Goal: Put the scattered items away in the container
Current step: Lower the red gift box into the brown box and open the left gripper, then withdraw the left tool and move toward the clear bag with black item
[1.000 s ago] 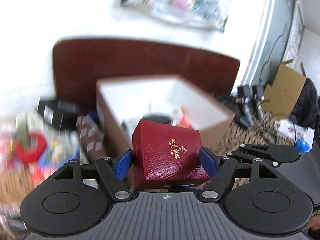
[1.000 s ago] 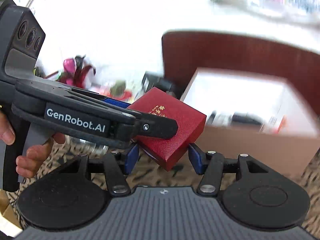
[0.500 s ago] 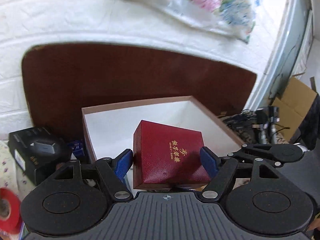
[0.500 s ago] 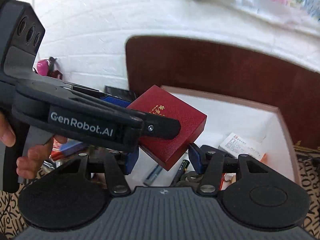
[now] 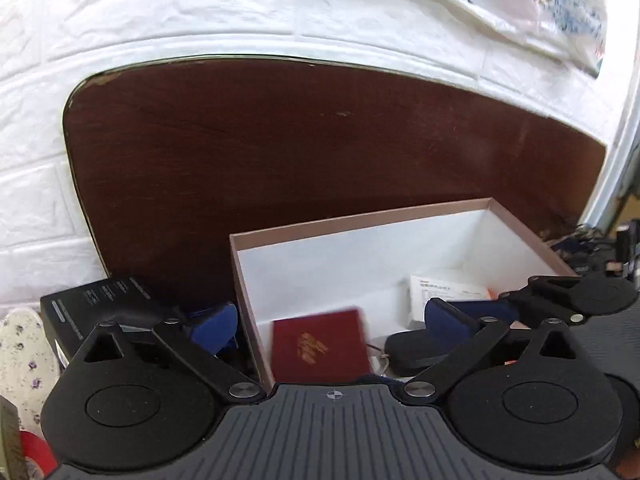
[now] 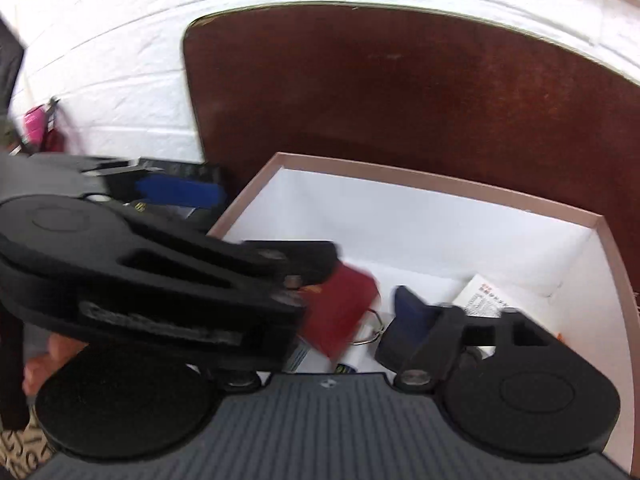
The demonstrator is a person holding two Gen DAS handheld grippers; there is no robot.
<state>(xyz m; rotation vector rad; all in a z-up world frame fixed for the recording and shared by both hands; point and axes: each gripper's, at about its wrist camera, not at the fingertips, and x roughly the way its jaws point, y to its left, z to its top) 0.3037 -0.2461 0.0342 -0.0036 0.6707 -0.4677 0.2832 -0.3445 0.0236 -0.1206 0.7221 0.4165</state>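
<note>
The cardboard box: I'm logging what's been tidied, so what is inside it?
Inside the cardboard box: the red case, blurred; a white leaflet packet; a black oblong item; a metal ring. The grippers cover the box's near floor, so anything else there is hidden.

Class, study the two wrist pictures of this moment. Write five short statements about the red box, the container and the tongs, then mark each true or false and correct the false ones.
1. The dark red textured box with gold lettering is inside the open brown cardboard container with white lining. True.
2. The left tongs are clamped on the red box. False: their jaws are opening and the blue pads stand clear of it.
3. A white printed carton lies in the container. True.
4. The container is otherwise empty. False: the carton and a black pouch-like item are in it.
5. The right tongs are closing. False: they are opening, without gripping the box.
</note>
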